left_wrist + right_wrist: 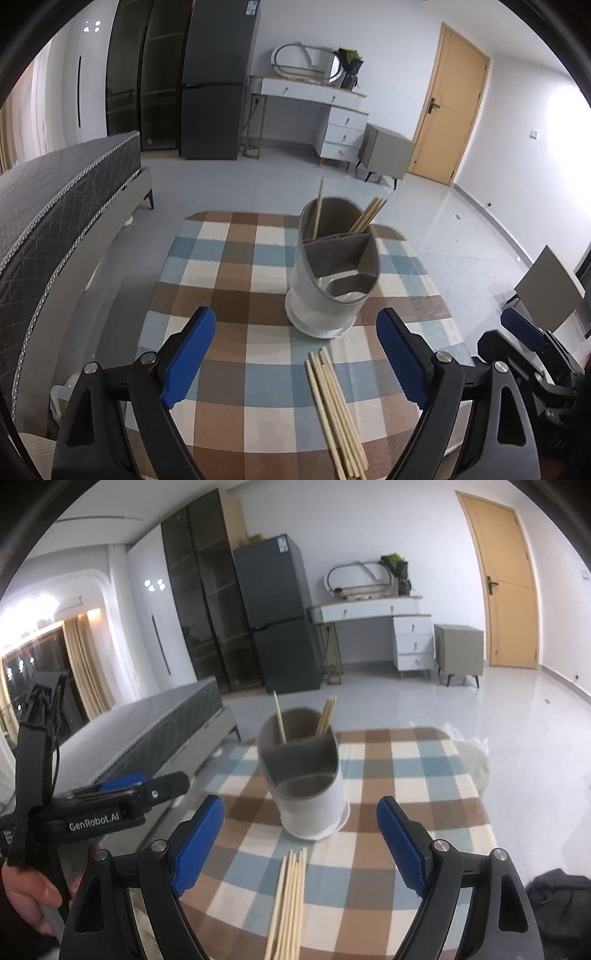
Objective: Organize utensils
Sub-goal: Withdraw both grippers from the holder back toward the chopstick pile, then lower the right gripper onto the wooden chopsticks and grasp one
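A grey and white divided utensil holder [332, 280] [306, 775] stands upright on the checked tablecloth [236, 266]. One chopstick [318, 206] leans in its far left compartment and several chopsticks [369, 218] lean in the far right one. A loose bundle of wooden chopsticks [336, 410] [290, 897] lies flat on the cloth in front of the holder. My left gripper [295, 321] hangs open above the table, with the bundle lying below its right finger. My right gripper [301, 808] is open too, and the bundle lies below the gap between its fingers. Nothing is held.
A grey mattress [55, 206] runs along the table's left side. Behind stand a dark fridge [218, 81], a white dressing table [325, 110] and a wooden door [454, 107]. A chair [550, 288] is at the right. A black bag [561, 897] lies on the floor.
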`<state>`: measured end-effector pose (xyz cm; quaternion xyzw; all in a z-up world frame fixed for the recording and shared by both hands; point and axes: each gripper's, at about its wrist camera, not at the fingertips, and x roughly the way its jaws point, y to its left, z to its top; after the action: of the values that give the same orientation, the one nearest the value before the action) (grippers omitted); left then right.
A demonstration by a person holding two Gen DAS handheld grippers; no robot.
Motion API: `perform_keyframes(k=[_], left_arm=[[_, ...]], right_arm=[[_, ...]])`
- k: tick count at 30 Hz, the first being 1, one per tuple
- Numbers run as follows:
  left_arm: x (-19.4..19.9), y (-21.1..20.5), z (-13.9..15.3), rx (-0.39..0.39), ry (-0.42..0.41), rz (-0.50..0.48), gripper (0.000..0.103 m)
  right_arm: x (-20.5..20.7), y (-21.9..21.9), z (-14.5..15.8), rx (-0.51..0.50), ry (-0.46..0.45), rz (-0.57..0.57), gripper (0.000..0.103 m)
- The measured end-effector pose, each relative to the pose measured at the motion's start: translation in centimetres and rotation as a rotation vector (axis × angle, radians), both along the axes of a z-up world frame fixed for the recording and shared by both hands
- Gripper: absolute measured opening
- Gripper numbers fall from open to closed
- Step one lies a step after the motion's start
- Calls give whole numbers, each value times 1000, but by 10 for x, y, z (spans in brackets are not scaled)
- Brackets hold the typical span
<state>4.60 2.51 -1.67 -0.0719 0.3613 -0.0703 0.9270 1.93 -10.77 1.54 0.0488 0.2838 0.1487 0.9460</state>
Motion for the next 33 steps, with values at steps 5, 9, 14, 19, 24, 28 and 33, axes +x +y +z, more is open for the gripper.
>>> perform_keyframes(k=[5, 9, 14, 19, 24, 28, 33], left_arm=[[12, 9, -27, -22, 69, 22, 86], [18, 15, -43, -22, 116, 46, 86], [27, 17, -57, -33, 184, 59, 86], [38, 21, -67, -52, 256, 87, 86], [46, 31, -73, -97, 314, 119, 86], [50, 41, -76, -120, 341, 155, 86], [56, 57, -86, -183, 403, 209, 86]], right_arm=[[15, 4, -28, -19, 75, 15, 85], [30, 4, -48, -25, 148, 8, 82], [47, 6, -72, -30, 259, 2, 72], [61, 11, -95, -61, 362, 3, 58], [83, 22, -118, -89, 447, 36, 42], [99, 37, -136, -123, 499, 74, 31], [115, 53, -152, -181, 532, 96, 22]])
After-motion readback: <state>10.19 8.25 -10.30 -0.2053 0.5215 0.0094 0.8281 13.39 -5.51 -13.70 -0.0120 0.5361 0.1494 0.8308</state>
